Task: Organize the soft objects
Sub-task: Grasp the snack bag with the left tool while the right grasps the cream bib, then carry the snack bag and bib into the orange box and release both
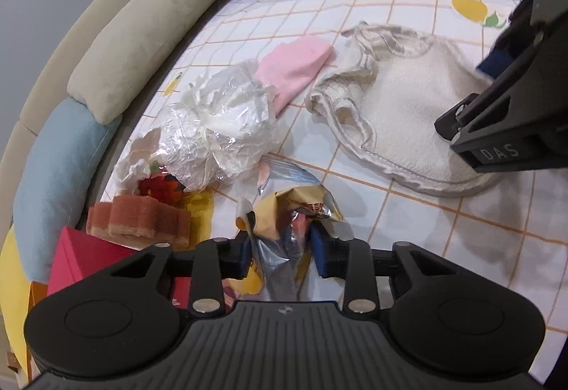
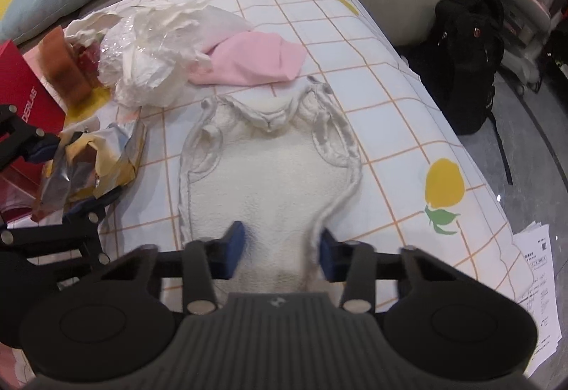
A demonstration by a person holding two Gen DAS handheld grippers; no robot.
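- Left wrist view: the left gripper (image 1: 280,248) is seen with its jaws closed on a crumpled foil snack bag (image 1: 284,223), yellow and silver, held just above the checked sheet (image 1: 408,230) of the bed.
- Beyond the bag, a wad of clear plastic wrap (image 1: 220,127) lies touching a pink cloth (image 1: 294,66), and a brown sponge (image 1: 138,223) and a red box (image 1: 81,255) are seen at the left edge.
- The white fleece garment (image 1: 408,106) is spread flat to the right, with the right gripper (image 1: 497,70) over it.
- Right wrist view: the jaws of the right gripper (image 2: 280,248) are parted, one on either side of the garment's (image 2: 269,177) lower hem; whether the pads touch the fabric cannot be told.
- The snack bag (image 2: 88,159) is seen at the left, pinched by the left gripper (image 2: 67,173).
- Step judged in hand: the wrapper is being cleared away from the soft items while the garment is approached.
- Next, it is judged, the right jaws would need to be lowered and closed on the hem so that the garment can be folded or moved.
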